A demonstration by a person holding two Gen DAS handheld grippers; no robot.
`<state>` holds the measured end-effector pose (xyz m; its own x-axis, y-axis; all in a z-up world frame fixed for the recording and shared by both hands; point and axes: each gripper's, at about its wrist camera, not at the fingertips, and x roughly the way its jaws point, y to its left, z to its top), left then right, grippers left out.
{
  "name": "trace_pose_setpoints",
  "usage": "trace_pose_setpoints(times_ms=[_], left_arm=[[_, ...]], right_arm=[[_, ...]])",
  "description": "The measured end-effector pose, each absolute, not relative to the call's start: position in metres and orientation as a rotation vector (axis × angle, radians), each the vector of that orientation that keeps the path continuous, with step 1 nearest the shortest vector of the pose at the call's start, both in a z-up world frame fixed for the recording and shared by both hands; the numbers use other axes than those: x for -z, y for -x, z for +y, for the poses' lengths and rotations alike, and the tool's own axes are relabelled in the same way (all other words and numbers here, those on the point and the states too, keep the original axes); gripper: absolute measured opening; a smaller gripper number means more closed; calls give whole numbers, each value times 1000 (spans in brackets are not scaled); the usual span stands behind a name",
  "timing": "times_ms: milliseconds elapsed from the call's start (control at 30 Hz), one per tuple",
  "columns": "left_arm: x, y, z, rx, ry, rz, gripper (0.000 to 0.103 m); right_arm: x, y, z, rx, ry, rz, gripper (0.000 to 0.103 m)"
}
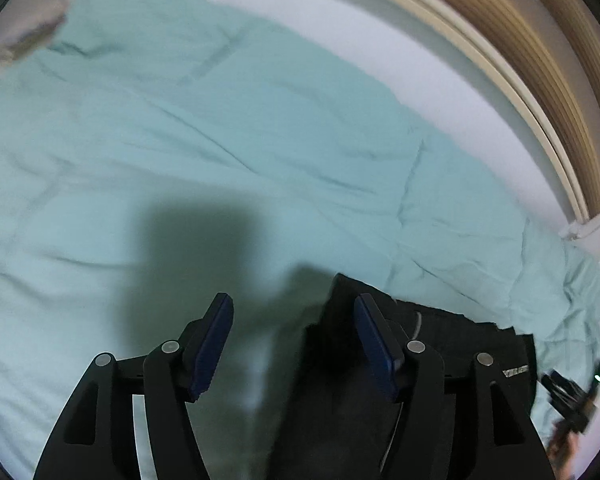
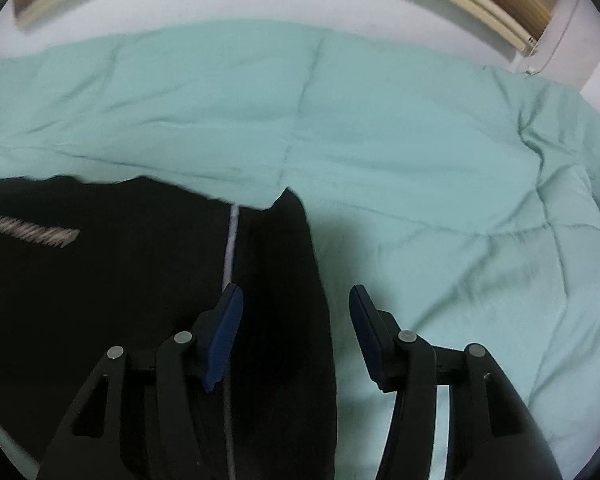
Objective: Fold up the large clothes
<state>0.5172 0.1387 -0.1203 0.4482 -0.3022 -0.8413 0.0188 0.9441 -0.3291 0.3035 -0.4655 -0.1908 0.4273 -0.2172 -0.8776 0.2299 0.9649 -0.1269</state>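
Observation:
A black garment (image 2: 112, 276) with a pale stripe and a grey printed word lies on a mint-green quilt (image 2: 400, 136). In the right wrist view my right gripper (image 2: 296, 300) stands open above the garment's right edge; the pads do not press on the cloth. In the left wrist view the same black garment (image 1: 460, 344) lies at the lower right. My left gripper (image 1: 294, 308) is open over its left edge, right finger above the cloth, left finger above the shadowed quilt (image 1: 220, 140). Nothing is held.
A white strip of bed (image 1: 380, 40) runs past the quilt's far side, with a beige slatted frame (image 1: 520, 40) behind it. A small dark object (image 1: 576, 396) with a green light lies at the far right of the left wrist view.

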Motion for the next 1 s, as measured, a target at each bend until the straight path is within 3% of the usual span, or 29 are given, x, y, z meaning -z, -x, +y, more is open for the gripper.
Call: trace_pose_setpoints(times_ms=[167, 367, 567, 733, 1000], left_arm=[[79, -456, 132, 185, 209, 1013, 65], [72, -369, 53, 404, 120, 1050, 65], [116, -324, -30, 501, -39, 1114, 65], [185, -331, -38, 442, -40, 1245, 66], [185, -336, -38, 445, -58, 1243, 67]], right_arm=[[152, -249, -446, 227, -114, 1058, 56], [148, -217, -397, 116, -314, 1067, 56], [179, -229, -364, 113, -328, 1107, 56], [234, -242, -333, 163, -172, 1207, 61], [242, -242, -329, 157, -125, 1216, 62]])
